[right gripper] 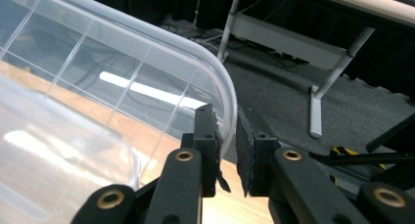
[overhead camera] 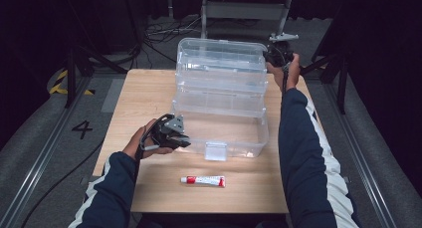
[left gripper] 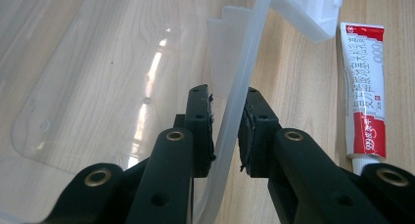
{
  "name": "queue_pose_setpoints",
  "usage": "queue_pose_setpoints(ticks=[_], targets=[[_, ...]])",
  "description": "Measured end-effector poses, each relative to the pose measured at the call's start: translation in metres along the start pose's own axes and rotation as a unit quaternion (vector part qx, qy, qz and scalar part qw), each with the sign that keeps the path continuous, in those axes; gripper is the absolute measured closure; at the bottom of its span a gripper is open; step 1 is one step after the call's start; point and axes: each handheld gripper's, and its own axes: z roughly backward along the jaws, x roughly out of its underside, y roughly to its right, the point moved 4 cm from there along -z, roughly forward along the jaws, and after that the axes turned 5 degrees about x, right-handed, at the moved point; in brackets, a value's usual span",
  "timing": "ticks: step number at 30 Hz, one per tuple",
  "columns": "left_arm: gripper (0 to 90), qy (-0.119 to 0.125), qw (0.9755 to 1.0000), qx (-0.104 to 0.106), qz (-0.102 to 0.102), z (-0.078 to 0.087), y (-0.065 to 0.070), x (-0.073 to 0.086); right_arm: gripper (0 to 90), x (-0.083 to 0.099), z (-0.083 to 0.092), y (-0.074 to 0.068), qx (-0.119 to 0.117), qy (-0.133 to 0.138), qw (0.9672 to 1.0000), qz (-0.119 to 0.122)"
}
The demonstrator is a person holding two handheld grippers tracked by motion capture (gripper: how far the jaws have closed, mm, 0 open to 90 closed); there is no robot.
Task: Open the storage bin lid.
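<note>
Holding the clear box (overhead camera: 239,144) by the left end of its front wall with the left gripper (overhead camera: 185,141), pads clenched on the thin plastic from both sides, and reaching to the far right corner of the raised lid (overhead camera: 221,63) with the right gripper (overhead camera: 276,54), jaws nearly together with the curved lid rim between them and seemingly pinching it, though hard to tell how firmly. Judging from this, sitting about midway: lid already swung up and standing open over the far edge of the tabletop (overhead camera: 149,98), base resting across the middle and spreading toward the right edge, still bare inside. Leaving yet to do, most likely, the freeing of a hand, the loading of the red and white tube (overhead camera: 203,180), lying flat near the front edge just ahead of the box, and then the lowering and latching of the lid. Noting little in the way: only the front wall and the latch tab (overhead camera: 215,151) hanging from it between tube and base, with both tools occupied for now. Seeing, beyond the far edge, loose cables (overhead camera: 161,36) and a grey metal frame (overhead camera: 244,11) on the floor, well apart from the work
</note>
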Motion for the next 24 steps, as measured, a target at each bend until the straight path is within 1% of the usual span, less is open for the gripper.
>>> queue_pose_setpoints(ticks=[1, 3, 4, 5, 6, 8, 13, 15, 17, 18, 19, 21, 24], targets=[[77.7, 0.001, 1.0, 0.002, -0.001, 0.0, 0.0, 0.0, 81.9, 0.002, -0.001, 0.001, -0.001, -0.002, 1.0, -0.003], [78.3, 0.002, 1.0, 0.003, -0.002, 0.0, 0.0, 0.0, 80.4, 0.004, -0.001, 0.002, -0.004, 0.001, 1.0, -0.007], [78.3, -0.001, 1.0, -0.006, -0.005, 0.0, -0.001, 0.001, 79.4, 0.005, -0.001, 0.001, -0.005, -0.005, 1.0, -0.003], [77.5, 0.003, 1.0, 0.003, 0.005, 0.0, -0.003, 0.0, 79.3, 0.006, -0.001, 0.0, -0.005, -0.008, 0.9999, 0.005], [78.5, 0.007, 1.0, 0.003, 0.003, 0.0, -0.003, 0.0, 79.3, 0.007, 0.0, 0.0, -0.004, -0.007, 1.0, 0.006], [78.8, 0.006, 1.0, 0.005, 0.004, 0.0, -0.003, 0.0, 78.7, 0.008, 0.002, 0.0, -0.008, -0.005, 1.0, 0.001], [78.7, 0.005, 1.0, 0.003, 0.004, 0.0, -0.003, 0.0, 77.5, 0.011, 0.008, 0.002, -0.01, -0.004, 0.9999, 0.002], [78.6, 0.005, 1.0, 0.002, 0.006, 0.0, -0.003, 0.0, 76.8, 0.012, 0.012, 0.004, -0.013, 0.0, 0.9999, -0.001], [78.5, 0.005, 1.0, 0.001, 0.005, 0.0, -0.003, 0.0, 76.1, 0.012, 0.015, 0.005, -0.015, 0.002, 0.9999, 0.002], [78.5, 0.004, 1.0, 0.002, 0.006, 0.0, -0.003, 0.0, 76.2, 0.013, 0.018, 0.004, -0.019, 0.005, 0.9998, -0.001], [78.5, 0.004, 1.0, 0.002, 0.006, 0.0, -0.003, 0.0, 76.2, 0.013, 0.02, 0.004, -0.026, 0.005, 0.9997, 0.001], [78.4, 0.005, 1.0, 0.002, 0.008, 0.0, -0.003, 0.0, 76.2, 0.015, 0.025, 0.003, -0.027, 0.003, 0.9996, 0.012], [78.2, 0.004, 0.9999, 0.0, 0.009, -0.001, -0.002, -0.001, 76.2, 0.017, 0.033, 0.003, -0.032, 0.008, 0.9994, 0.011]])
